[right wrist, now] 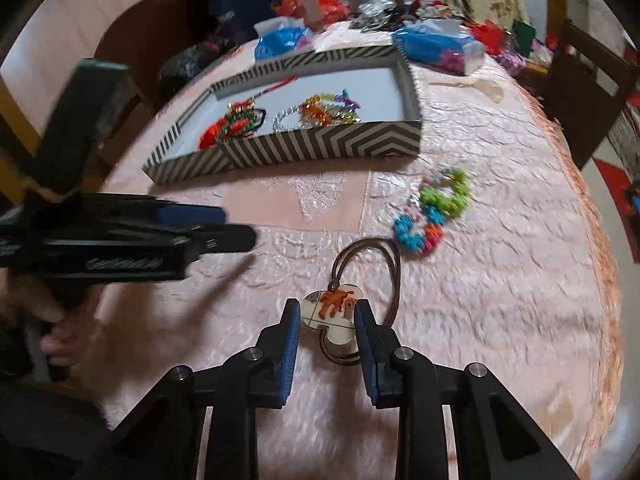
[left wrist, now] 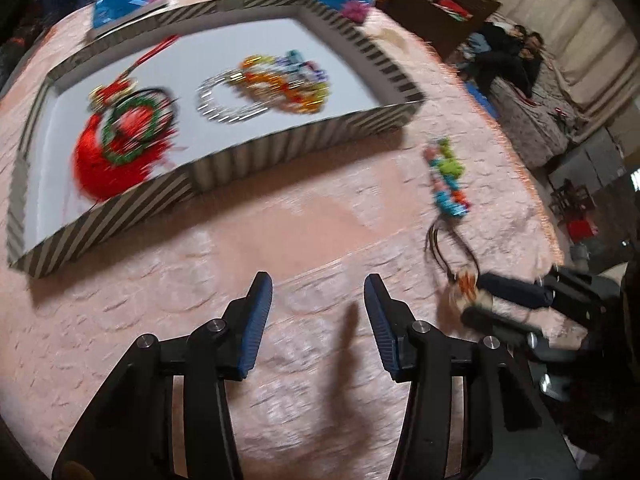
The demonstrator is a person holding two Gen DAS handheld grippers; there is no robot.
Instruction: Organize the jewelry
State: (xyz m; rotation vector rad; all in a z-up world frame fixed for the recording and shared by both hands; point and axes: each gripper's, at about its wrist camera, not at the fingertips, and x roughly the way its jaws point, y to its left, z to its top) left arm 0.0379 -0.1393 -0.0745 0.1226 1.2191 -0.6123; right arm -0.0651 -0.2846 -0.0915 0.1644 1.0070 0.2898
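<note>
A striped tray on the pink cloth holds a red tassel piece with a green ring, a silver chain and a colourful bead bracelet. A green, blue and pink bead bracelet lies on the cloth right of the tray. A pale pendant with an orange picture on a brown cord lies nearer. My right gripper has its jaws around the pendant, touching its sides. My left gripper is open and empty over bare cloth.
Blue bags and mixed clutter lie behind the tray. A dark wooden chair stands at the table's right. The cloth's fringed edge runs down the right side. People sit in the background.
</note>
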